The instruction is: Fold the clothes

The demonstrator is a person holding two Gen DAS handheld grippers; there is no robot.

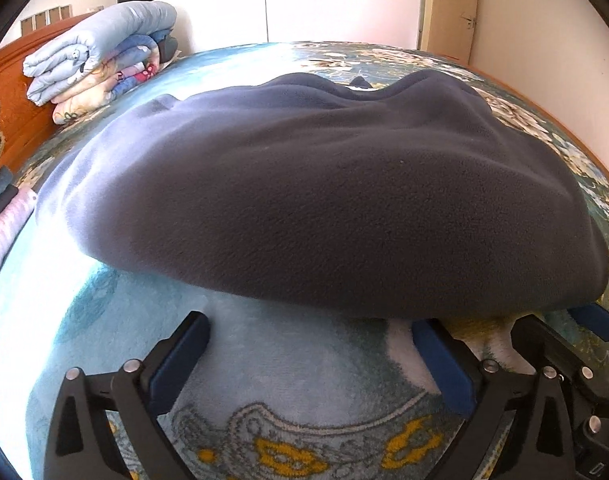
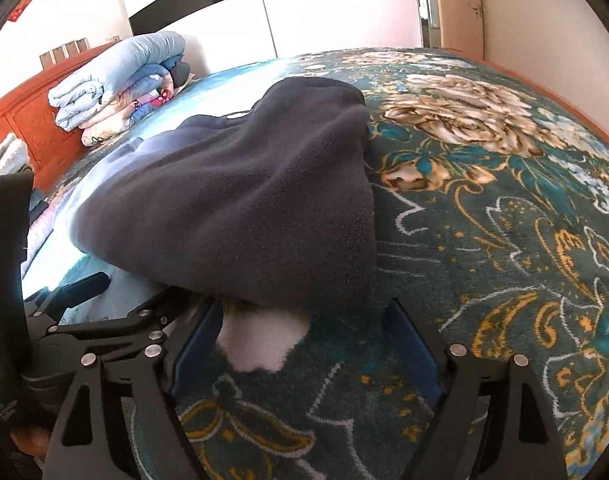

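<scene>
A dark grey fleece garment [image 1: 324,200] lies bunched on the plush teal floral bedspread [image 1: 288,364]. The left gripper [image 1: 310,364] and the right gripper [image 2: 306,344] both gape wide, empty, just short of its near edge. Only the right view shows the spread's gold-and-white blossoms [image 2: 456,114] — and the left gripper [image 2: 80,286] alongside.

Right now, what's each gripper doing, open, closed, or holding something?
Left gripper: open, holding nothing, just short of the dark fleece.
Right gripper: open, holding nothing, at the fleece's near edge.
</scene>
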